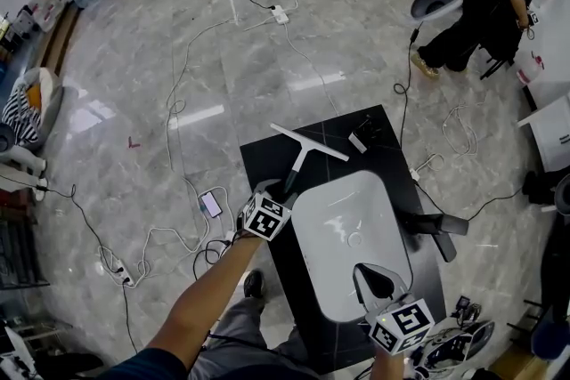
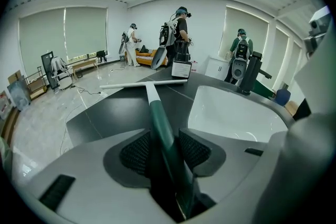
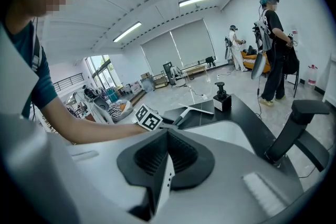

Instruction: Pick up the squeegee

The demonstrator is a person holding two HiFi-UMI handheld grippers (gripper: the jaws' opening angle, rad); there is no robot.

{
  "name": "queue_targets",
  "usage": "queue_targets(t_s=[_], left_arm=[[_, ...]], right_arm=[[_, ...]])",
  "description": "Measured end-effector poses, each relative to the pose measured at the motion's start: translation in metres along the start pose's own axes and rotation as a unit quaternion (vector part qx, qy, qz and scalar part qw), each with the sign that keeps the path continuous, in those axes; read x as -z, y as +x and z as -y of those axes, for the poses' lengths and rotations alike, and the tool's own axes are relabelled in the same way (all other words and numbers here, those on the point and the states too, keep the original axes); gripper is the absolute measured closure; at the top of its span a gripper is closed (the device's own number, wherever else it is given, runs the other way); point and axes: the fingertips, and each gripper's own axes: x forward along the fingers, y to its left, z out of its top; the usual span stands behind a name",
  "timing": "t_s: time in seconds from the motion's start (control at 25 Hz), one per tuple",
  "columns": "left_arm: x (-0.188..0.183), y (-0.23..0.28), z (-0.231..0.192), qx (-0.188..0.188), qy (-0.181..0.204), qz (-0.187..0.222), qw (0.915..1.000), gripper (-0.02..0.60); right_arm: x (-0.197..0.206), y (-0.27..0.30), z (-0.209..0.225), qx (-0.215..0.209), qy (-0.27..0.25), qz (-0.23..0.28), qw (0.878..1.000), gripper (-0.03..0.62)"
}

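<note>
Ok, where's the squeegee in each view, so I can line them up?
Head view: squeegee at centre, up-left of the white basin.
Left gripper view: centre, green handle between the left tongs, blade across the far end, basin to its right.
Right gripper view: small, just right of and below centre, beyond the basin.
Shared landmark: the white basin.

The left gripper (image 1: 283,191) is being held out at the end of a bare, outstretched left forearm (image 1: 207,296) and angled steeply downward, with the squeegee's handle (image 2: 157,120) being gripped between its two pads. The right gripper (image 1: 367,273) is being held nearer the body, pointed forward and slightly down, its jaws being pressed together on nothing.
</note>
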Motion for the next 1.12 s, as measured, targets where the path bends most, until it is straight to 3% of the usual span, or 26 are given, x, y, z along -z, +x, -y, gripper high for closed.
queue_targets(t_s=[0.12, 0.44, 1.12], left_arm=[[0.000, -0.002, -0.002, 0.004, 0.001, -0.001, 1.0000, 0.447], [0.000, -0.001, -0.010, 0.003, -0.024, -0.005, 0.9997, 0.483], [0.012, -0.039, -0.002, 0.030, -0.122, 0.030, 0.9916, 0.486]], right_arm=[[0.002, 0.001, 0.000, 0.001, 0.005, 0.000, 1.000, 0.585], [0.017, 0.010, -0.008, -0.010, 0.021, -0.014, 1.000, 0.585], [0.047, 0.029, -0.038, -0.053, 0.060, -0.045, 0.996, 0.583]])
